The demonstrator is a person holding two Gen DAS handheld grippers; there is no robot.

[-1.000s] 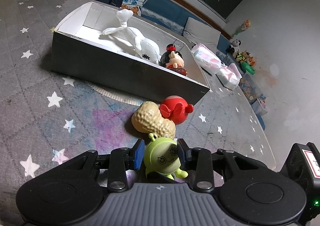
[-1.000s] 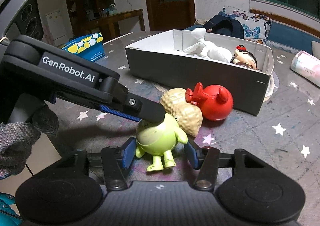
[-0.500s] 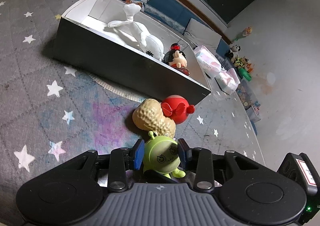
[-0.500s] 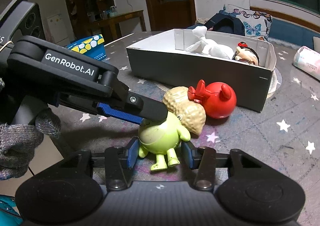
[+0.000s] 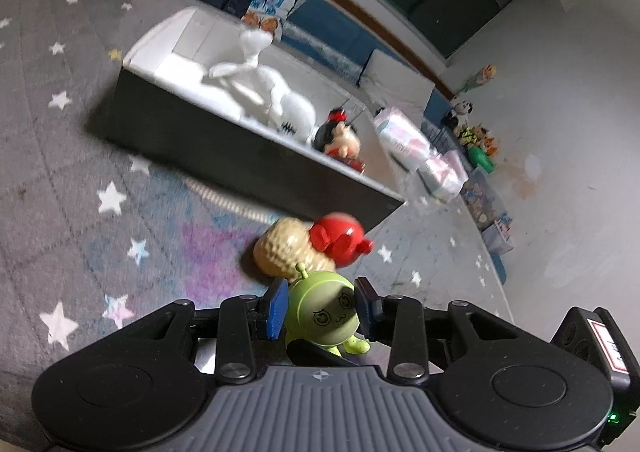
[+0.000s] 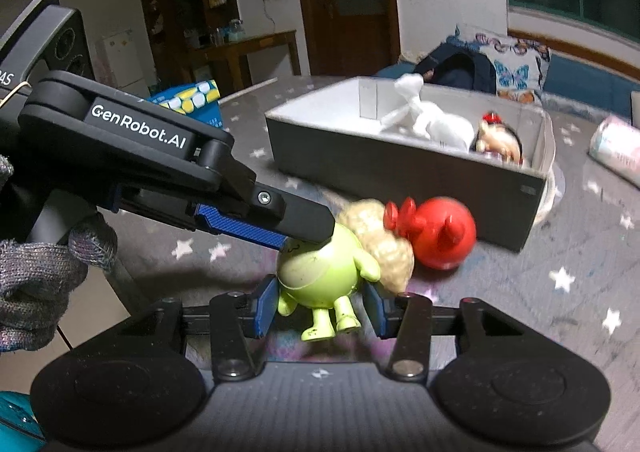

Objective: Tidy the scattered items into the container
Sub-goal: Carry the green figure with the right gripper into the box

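The green toy point(image 5: 320, 312) sits on or just above the surface point(image 5: 80, 132), we cannot tell which. It touches the peanut point(image 5: 284, 248), and the box point(image 6: 400, 172) lies beyond. Two grips meet on it. The left tongs point(image 5: 320, 288) appear to pinch its head. The right tongs point(image 6: 320, 288) have just been closing and now pinch its body.

We judge the double grip to be the main risk. If both pull at once, the smooth, round plastic shell could twist and pop free. If either lets go early, the toy could tip onto its thin legs. A sweep of the fingers could also knock the knobbly, tan peanut or roll the glossy red toy point(image 5: 340, 240) behind it.

The box is straight-walled card, dark outside and white inside. It already holds a white figure point(image 5: 272, 92) and a doll point(image 5: 340, 136).
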